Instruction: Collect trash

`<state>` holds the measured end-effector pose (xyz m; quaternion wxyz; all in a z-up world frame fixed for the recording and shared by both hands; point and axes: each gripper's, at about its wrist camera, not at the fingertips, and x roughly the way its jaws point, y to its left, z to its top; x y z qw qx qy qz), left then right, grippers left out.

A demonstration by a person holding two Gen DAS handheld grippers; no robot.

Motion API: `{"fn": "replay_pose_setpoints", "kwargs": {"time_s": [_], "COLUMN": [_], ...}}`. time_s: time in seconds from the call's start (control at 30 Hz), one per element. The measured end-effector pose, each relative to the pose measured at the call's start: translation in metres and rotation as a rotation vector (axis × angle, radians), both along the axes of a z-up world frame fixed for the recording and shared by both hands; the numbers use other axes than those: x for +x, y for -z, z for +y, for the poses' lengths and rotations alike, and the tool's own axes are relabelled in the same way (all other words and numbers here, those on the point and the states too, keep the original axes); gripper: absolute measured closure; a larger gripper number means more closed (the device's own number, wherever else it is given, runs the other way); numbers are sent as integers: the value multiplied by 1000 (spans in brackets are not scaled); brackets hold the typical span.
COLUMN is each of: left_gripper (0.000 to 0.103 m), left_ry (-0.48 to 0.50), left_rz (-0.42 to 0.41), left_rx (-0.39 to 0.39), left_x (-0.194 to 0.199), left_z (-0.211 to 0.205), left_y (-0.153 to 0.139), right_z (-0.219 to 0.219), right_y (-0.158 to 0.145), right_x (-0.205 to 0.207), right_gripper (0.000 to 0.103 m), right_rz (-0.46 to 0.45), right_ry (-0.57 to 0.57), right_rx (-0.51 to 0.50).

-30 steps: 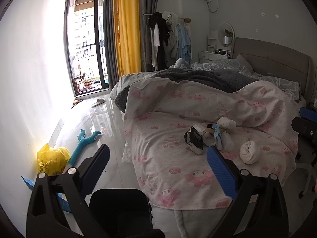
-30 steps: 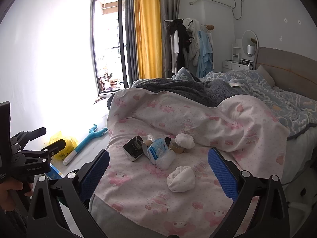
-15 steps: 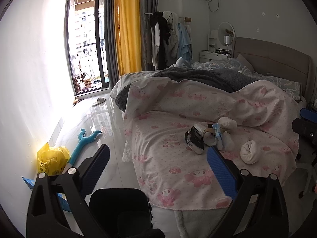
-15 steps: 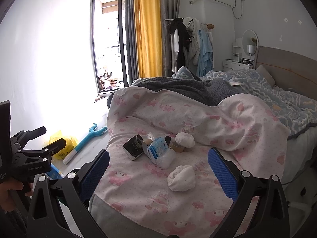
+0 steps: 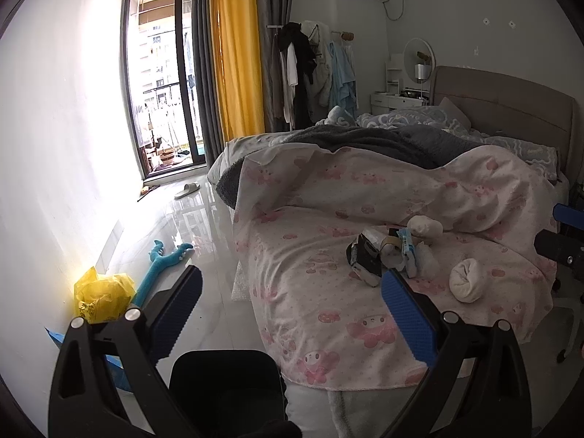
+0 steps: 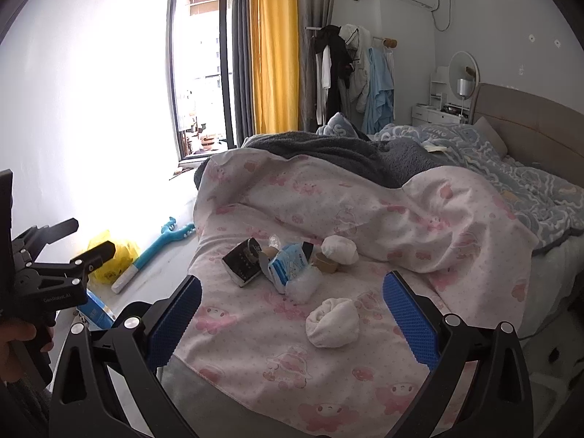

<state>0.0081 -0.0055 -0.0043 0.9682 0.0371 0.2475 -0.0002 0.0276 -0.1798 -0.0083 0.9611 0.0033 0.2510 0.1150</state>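
Observation:
A heap of trash lies on the pink-printed bedsheet (image 6: 419,226): a black box (image 6: 244,261), a blue-and-white wrapper (image 6: 288,264), a brown tape roll (image 6: 326,262) and two white crumpled balls (image 6: 333,323) (image 6: 340,249). The left wrist view has the same black box (image 5: 365,261), wrapper (image 5: 408,253) and near white ball (image 5: 466,279). My right gripper (image 6: 290,315) is open, just short of the heap. My left gripper (image 5: 292,304) is open over the floor by the bed's corner, with a black bin (image 5: 226,383) below it.
A yellow plastic bag (image 5: 100,294) and a blue toy (image 5: 160,268) lie on the glossy floor by the left wall. Grey and blue blankets (image 6: 492,168) cover the far bed. A slipper (image 5: 187,189) lies near the balcony door. A person's hand (image 6: 14,339) holds the left gripper.
Both views have shifted only very slightly. Both grippers stay open and the trash has not moved.

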Motion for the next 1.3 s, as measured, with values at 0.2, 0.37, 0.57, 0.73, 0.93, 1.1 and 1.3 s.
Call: {"fn": "replay_pose_setpoints", "kwargs": {"time_s": [0.2, 0.37, 0.57, 0.73, 0.93, 1.1, 1.3], "left_gripper": [3, 3, 4, 5, 5, 8, 17], "left_ry": [5, 17, 45, 86, 94, 118, 160], "left_rz": [17, 50, 89, 102, 119, 127, 151], "left_rx": [-20, -27, -59, -70, -79, -68, -107], "left_x": [5, 11, 18, 26, 38, 47, 65], "left_z": [3, 3, 2, -1, -2, -7, -7], "left_y": [0, 3, 8, 13, 19, 35, 58], "right_z": [4, 4, -11, -18, -16, -19, -24], "right_y": [8, 11, 25, 38, 54, 66, 83], "right_x": [11, 17, 34, 52, 66, 79, 93], "right_gripper": [3, 3, 3, 3, 3, 3, 4], "right_rz": [54, 73, 122, 156, 190, 223, 253], "right_ry": [-22, -33, -24, -20, -46, -31, -9], "right_rx": [-14, -4, 11, 21, 6, 9, 2]}}
